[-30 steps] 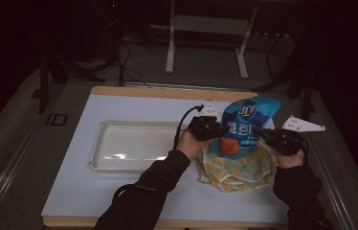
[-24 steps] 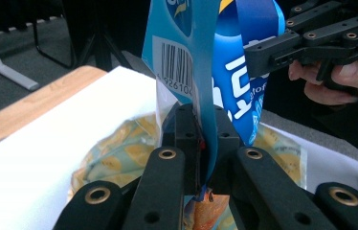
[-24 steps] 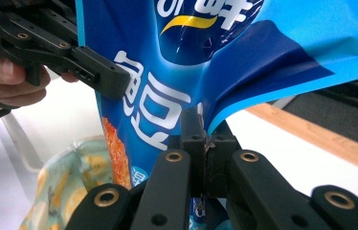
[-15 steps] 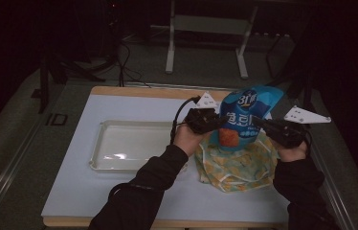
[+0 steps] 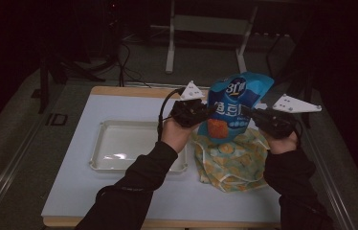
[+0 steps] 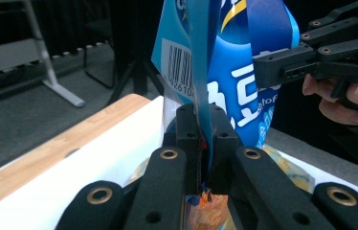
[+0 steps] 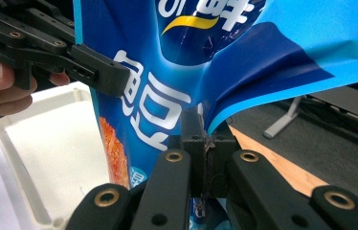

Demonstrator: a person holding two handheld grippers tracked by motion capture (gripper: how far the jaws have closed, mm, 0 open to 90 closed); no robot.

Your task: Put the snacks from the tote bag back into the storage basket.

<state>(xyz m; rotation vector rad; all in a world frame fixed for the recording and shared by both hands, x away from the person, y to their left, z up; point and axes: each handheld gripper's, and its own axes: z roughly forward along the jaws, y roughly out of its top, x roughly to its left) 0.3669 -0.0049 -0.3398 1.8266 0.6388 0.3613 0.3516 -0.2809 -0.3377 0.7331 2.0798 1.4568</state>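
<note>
Upright, blue snack bag (image 5: 234, 108), top upward

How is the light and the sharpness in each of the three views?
High view: dim, dark surroundings, a glare patch on the white tray. Left gripper view: blue snack bag brightly lit, the near fingers slightly soft. Right gripper view: the bag's print sharp, floor behind blurred.

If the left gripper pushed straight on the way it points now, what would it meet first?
The blue snack bag its jaws already pinch; beyond that, probably the right gripper clamped on the bag's far edge, though depth is unclear.
</note>
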